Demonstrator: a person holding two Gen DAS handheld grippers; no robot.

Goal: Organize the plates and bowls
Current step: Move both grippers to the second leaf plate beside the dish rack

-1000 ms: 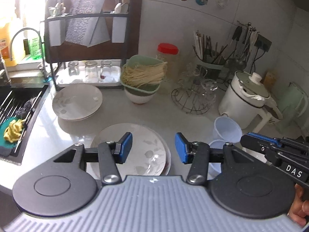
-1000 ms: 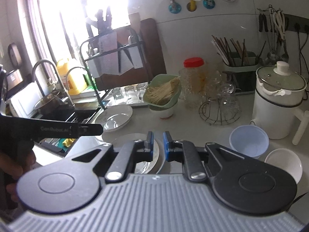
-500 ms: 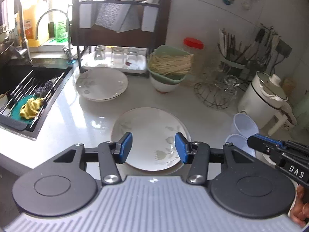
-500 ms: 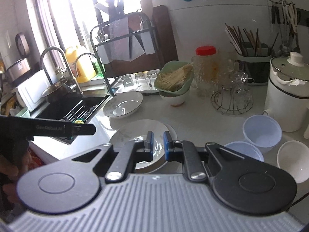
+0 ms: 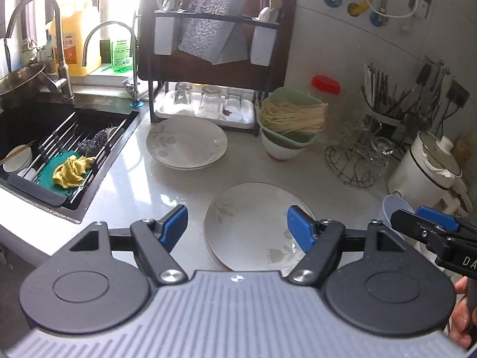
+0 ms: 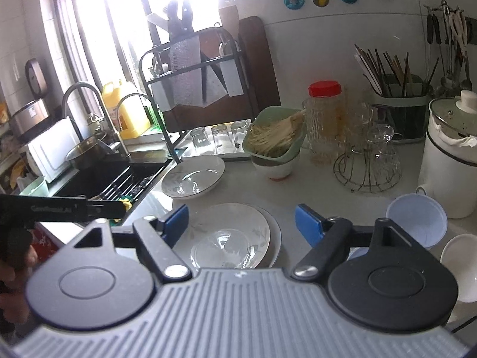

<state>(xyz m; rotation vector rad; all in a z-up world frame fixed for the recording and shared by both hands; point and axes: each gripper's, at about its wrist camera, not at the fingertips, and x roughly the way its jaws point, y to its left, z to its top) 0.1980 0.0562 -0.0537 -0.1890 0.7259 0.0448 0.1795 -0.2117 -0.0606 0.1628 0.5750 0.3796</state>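
Observation:
A stack of white plates with a leaf pattern (image 5: pixel 253 220) lies on the counter right in front of both grippers; it also shows in the right wrist view (image 6: pixel 229 232). A second stack of plates (image 5: pixel 186 143) sits further back by the dish rack, also seen in the right wrist view (image 6: pixel 193 176). My left gripper (image 5: pixel 237 228) is open wide and empty above the near stack. My right gripper (image 6: pixel 241 222) is open wide and empty above it too. A light blue bowl (image 6: pixel 417 220) and a white bowl (image 6: pixel 462 253) stand at the right.
A black sink (image 5: pixel 44 137) with a rack and yellow cloth lies at the left. A dark dish rack (image 5: pixel 214 59) with glasses stands behind. A green bowl of noodles (image 5: pixel 289 122), a wire glass holder (image 5: pixel 354 161) and a white pot (image 5: pixel 429 167) line the back right.
Both grippers have opened: the right from nearly shut to wide, the left from partly open to wide. Both views have drawn back and to the left of the near plates.

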